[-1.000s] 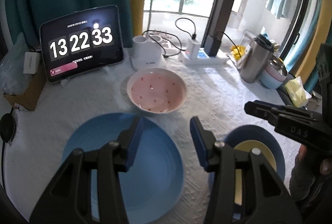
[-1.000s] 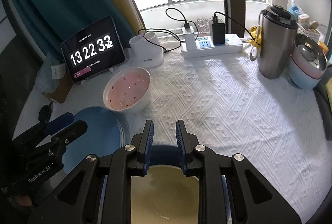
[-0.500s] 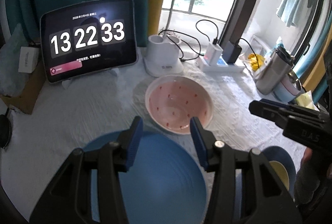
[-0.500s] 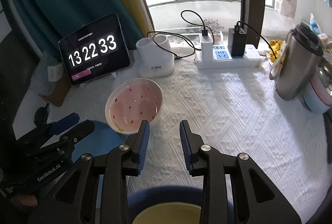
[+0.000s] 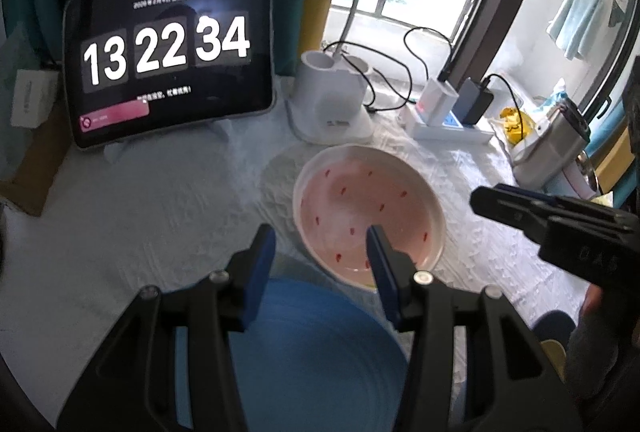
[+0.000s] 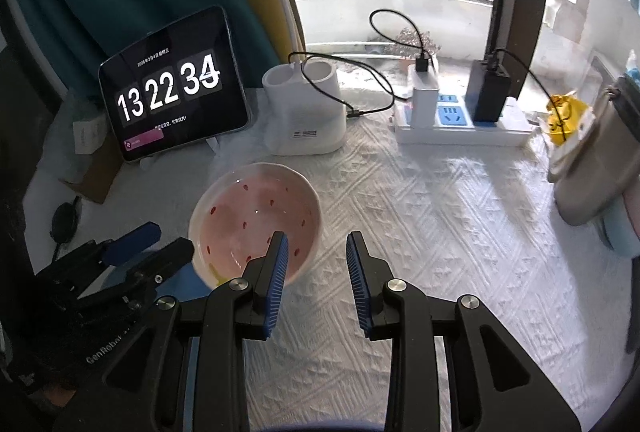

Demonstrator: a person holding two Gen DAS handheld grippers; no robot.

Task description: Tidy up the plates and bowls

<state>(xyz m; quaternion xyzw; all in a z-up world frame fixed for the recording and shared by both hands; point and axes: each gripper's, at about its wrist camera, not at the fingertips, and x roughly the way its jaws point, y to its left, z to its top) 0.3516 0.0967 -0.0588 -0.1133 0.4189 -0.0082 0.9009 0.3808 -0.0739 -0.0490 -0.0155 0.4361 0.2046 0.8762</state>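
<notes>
A pink bowl point(image 5: 360, 208) with red specks sits on the white cloth, just ahead of both grippers. My left gripper point(image 5: 320, 252) is open above the far rim of a large blue plate point(image 5: 312, 352), its right finger over the bowl's near edge. My right gripper point(image 6: 316, 252) is open and empty, its left finger over the pink bowl's point(image 6: 248, 224) right rim. Each gripper shows in the other's view: the right gripper point(image 5: 480, 198) beside the bowl, the left gripper point(image 6: 168, 240) at its left. A small blue plate point(image 5: 552, 322) carrying a yellow bowl point(image 5: 554, 350) lies mostly hidden at the lower right.
Behind the bowl stand a tablet clock point(image 6: 176, 104), a white holder point(image 6: 304, 112) and a power strip point(image 6: 460, 128) with chargers and cables. A steel flask point(image 6: 592, 168) and stacked containers are at the right. A cardboard box point(image 5: 32, 168) lies at the left edge.
Both grippers moved forward to the pink bowl. The right gripper's jaws widened and left the yellow bowl on the small blue plate behind. The left gripper's opening is unchanged.
</notes>
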